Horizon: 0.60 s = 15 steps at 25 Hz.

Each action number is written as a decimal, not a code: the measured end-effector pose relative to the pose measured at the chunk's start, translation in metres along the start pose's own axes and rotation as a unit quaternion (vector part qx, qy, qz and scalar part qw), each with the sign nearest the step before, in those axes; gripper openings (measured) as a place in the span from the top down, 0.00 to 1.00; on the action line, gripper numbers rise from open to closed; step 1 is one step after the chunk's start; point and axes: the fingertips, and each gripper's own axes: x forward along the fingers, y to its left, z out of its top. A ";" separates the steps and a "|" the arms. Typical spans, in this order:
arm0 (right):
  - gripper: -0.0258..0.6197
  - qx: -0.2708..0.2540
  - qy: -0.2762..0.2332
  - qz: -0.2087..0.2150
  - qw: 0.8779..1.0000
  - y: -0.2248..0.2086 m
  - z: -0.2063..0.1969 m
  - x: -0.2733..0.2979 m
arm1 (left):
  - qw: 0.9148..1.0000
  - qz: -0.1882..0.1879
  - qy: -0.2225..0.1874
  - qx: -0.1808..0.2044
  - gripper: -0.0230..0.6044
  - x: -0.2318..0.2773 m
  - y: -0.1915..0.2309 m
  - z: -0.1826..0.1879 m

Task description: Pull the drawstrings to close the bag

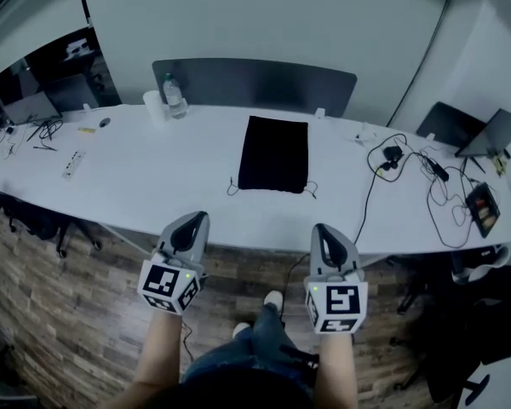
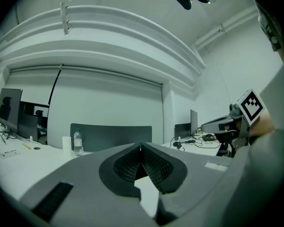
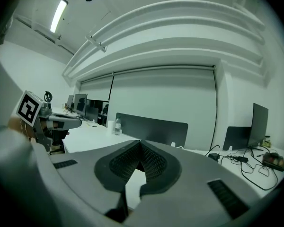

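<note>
bottle: the bottle (image 1: 174, 95) stands at the far table edge, 11 o'clock from the bag, with a cup (image 1: 154, 105) just beside it. Both are outside the work path.
table: the white table (image 1: 136, 186) is bare around the bag, so there's room to pull sideways.
left gripper: the left gripper (image 1: 193, 217) has its jaws pressed together with nothing between them. It's held off the table's near edge, 7 o'clock from the bag and well apart from it.
bag: the bag (image 1: 273, 153) is black and lies flat mid-table, at 12 o'clock from the person. The mouth looks to be at the near end.
drawstrings: the drawstrings (image 1: 232, 187) are thin cord loops poking out at the bag's 7 and 5 o'clock corners, lying on the table. They're too small to tell knots or ends.
right gripper: the right gripper (image 1: 323, 227) is also closed tight and empty, 5 o'clock from the bag and well apart.
cables: the cables (image 1: 392, 156) sit at 3 o'clock from the bag, near it but not touching.
step: approach, I'd say. Neither cord is gripped yet.
how: spread both jaws before coming down. Left takes the 7 o'clock loop, right the 5 o'clock loop. Pinch cord only, no fabric. Then pull evenly toward 9 and 3 o'clock, low over the table, so the mouth gathers and the bag doesn't slide.
risk: the cord lies flat and thin, so it's easy to close on nothing. An uneven pull would likely drag the bag toward the cables.
</note>
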 end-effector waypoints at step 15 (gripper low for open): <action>0.97 -0.004 0.075 0.033 0.997 -0.090 -0.053 0.125 | 0.998 0.013 0.066 0.013 0.97 0.146 0.045 -0.034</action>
